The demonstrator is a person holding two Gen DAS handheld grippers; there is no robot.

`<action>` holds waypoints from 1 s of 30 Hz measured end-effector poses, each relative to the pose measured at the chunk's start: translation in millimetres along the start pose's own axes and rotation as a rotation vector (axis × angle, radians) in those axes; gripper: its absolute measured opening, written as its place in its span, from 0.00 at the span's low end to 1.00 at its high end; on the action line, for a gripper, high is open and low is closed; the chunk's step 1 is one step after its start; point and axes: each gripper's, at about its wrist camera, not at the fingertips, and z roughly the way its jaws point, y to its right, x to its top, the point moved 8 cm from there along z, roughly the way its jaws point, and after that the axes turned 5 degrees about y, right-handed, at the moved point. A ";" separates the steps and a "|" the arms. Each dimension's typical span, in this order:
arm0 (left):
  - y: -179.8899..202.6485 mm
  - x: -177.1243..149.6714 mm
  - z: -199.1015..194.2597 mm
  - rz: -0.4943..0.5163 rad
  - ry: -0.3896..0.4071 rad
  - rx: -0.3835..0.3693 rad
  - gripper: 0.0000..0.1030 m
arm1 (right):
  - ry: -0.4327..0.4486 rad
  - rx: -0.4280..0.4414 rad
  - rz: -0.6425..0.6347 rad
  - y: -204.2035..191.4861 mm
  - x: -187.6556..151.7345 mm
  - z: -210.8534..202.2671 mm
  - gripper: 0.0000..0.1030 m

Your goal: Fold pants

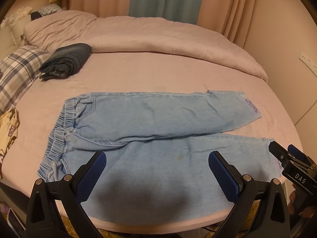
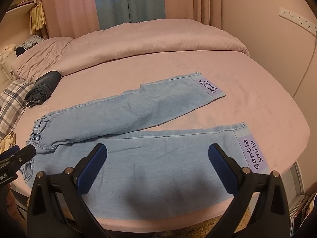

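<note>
- The light blue denim pants (image 1: 150, 119) with an elastic waistband lay flat on the pink-sheeted bed (image 1: 138, 69), near its front edge, legs spread slightly apart.
- The waistband pointed left; the leg cuffs, each bearing a lilac "gentle smile" patch (image 2: 253, 152), pointed right.
- My left gripper (image 1: 157, 176) was released, black fingers with blue pads spread wide above the near leg, close to the waist end, grasping nothing.
- My right gripper (image 2: 157, 168) was likewise released, jaws wide above the near leg toward the cuff, grasping nothing.
- A folded dark grey garment (image 1: 65, 61) rested well apart at the far left, beside a plaid pillow (image 1: 17, 73).
- A pink duvet (image 1: 158, 35) lay bunched along the far side.
</note>
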 end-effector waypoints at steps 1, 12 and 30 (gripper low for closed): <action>-0.1 -0.1 0.0 0.001 0.000 0.000 1.00 | -0.003 -0.005 -0.006 0.2 0.0 -0.1 1.00; -8.4 -4.6 1.2 -0.008 -0.017 0.027 1.00 | -0.006 -0.020 -0.047 -1.7 -0.4 1.2 1.00; -13.8 -8.5 4.0 -0.021 -0.038 0.031 1.00 | -0.016 -0.044 -0.073 -2.4 -3.5 2.6 0.99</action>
